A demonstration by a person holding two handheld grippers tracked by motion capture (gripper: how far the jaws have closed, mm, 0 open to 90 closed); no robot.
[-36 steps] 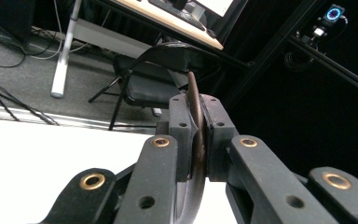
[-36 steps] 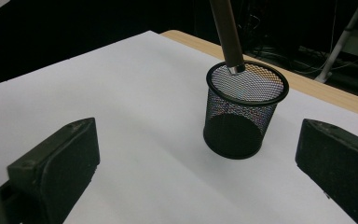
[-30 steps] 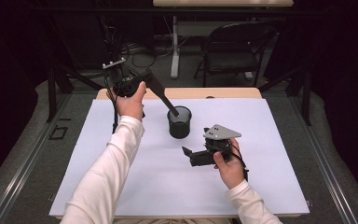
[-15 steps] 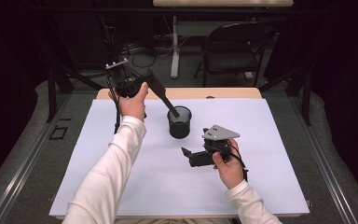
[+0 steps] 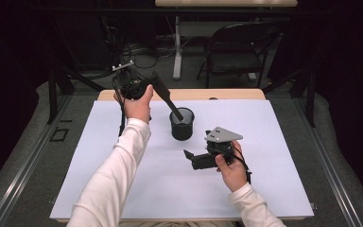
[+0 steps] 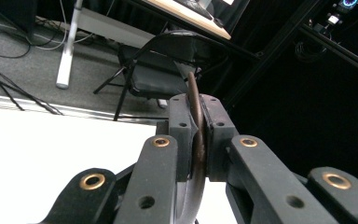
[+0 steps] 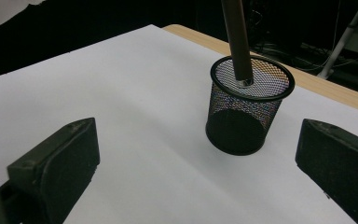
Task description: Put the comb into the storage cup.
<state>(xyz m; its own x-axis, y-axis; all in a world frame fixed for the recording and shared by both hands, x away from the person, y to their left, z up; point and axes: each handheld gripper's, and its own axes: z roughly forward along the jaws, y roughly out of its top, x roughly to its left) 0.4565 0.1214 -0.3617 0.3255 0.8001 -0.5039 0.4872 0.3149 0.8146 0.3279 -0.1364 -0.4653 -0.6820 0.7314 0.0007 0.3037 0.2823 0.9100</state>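
Note:
A black mesh cup [image 5: 181,126] [image 7: 247,116] stands upright on the white sheet [image 5: 123,142], a little behind its middle. My left gripper [image 5: 147,86] [image 6: 198,109] is raised at the back left and shut on a long dark utensil [image 5: 168,100] [image 6: 195,93]. The utensil slants down to the right, and its handle end [image 7: 237,37] reaches into the cup's mouth. My right gripper [image 5: 189,157] [image 7: 198,140] rests low on the sheet, right of and nearer than the cup. It points at the cup, open, with nothing between its jaws.
The wooden table's back edge [image 5: 227,94] runs just behind the cup. A black chair [image 5: 238,52] and a white desk leg [image 5: 177,47] stand on the floor beyond the table. Bare white sheet lies left and in front of the cup.
My left hand has shifted slightly right and lower, so the utensil's end sits a little deeper at the cup's mouth. The right gripper has stayed put.

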